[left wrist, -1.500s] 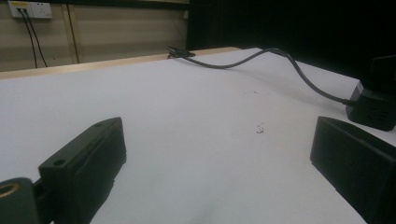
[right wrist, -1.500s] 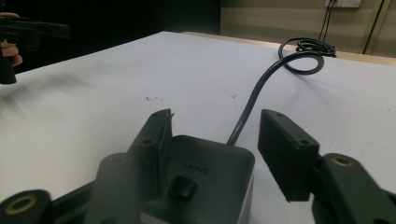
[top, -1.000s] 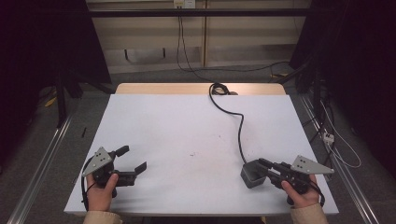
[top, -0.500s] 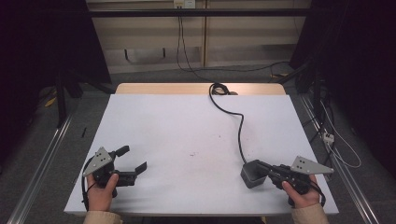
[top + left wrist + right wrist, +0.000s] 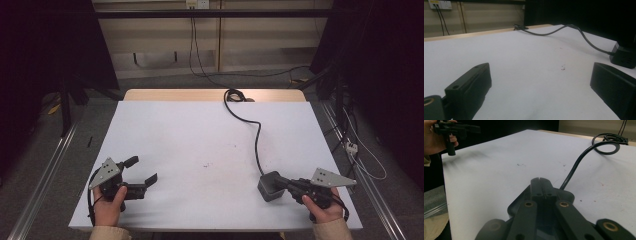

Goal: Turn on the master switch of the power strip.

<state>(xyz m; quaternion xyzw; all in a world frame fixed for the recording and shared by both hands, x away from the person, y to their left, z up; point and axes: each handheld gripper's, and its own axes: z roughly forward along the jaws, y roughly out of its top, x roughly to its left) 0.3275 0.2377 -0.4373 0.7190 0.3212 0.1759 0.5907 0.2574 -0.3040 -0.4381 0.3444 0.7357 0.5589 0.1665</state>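
We're looking down on a broad white rectangular tabletop (image 5: pixel 200 150), its pale wooden far edge (image 5: pixel 175 95) showing beyond the white sheet. Across the right half snakes a long black power cable (image 5: pixel 257 142): it coils at the far edge, runs toward us and ends in a small dark grey cube-shaped adapter block (image 5: pixel 270 185) that sits near the front right corner.

On the left, we have the person's left hand (image 5: pixel 107 205) at the front edge, holding the left gripper (image 5: pixel 140 175) with its grey three-cornered plate on top. Its jaws are spread wide, nothing between them; in the left gripper view the two black jaws stand far apart at either side with bare white table in the gap, and the adapter block (image 5: pixel 624 56) lies off beyond the right-hand jaw, well apart from it.

On the right, the right hand (image 5: pixel 322 207) grips the right gripper (image 5: pixel 280 184), which points left at the block. In the right gripper view we see its two jaws brought together side by side, resting over the top of the adapter block (image 5: pixel 564 195), tips touching one another. The jaws are clenched, but we cannot tell whether they pinch any part of the block. The cable (image 5: pixel 576 165) leaves the block's far side just past the tips.

A few tiny dark specks (image 5: pixel 206 165) dot the sheet's middle.
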